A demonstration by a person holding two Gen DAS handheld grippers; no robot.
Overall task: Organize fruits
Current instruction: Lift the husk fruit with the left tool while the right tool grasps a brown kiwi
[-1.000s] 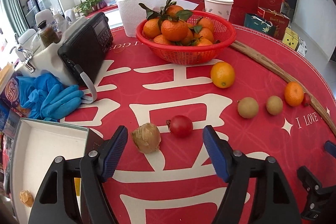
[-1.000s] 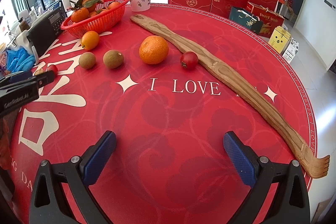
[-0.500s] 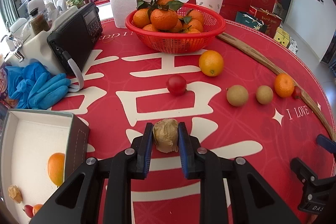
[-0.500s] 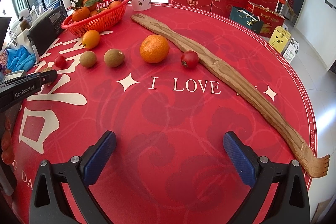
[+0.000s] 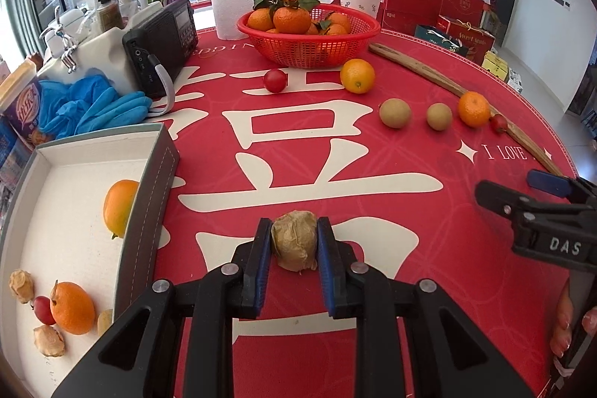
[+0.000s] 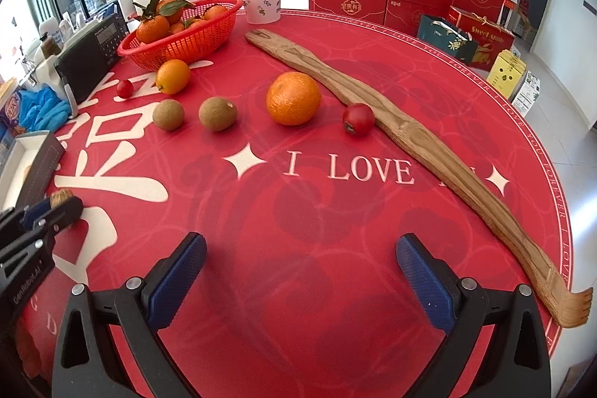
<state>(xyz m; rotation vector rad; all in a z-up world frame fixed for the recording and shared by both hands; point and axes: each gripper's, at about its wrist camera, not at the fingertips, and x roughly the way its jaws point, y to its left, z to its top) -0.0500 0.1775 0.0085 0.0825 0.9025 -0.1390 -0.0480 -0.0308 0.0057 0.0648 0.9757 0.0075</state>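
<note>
Between the blue pads of the left gripper (image 5: 294, 245), at the near edge of the red table mat (image 5: 410, 211), sits a papery brown husk fruit (image 5: 294, 240), clamped on both sides. Just left of it lies an open white box (image 5: 74, 248) holding two oranges, one small red fruit and three husk fruits that I can count; only the left wrist view shows these contents. Farther out on the mat lie two loose oranges, two brown round fruits and two small red fruits, with a red basket (image 5: 309, 51) of leafy oranges at the far side. The right wrist view shows the right gripper (image 6: 300, 271) spread wide over bare mat, holding nothing, and the whole length of a wooden back scratcher (image 6: 410, 137) running far-left to near-right.
</note>
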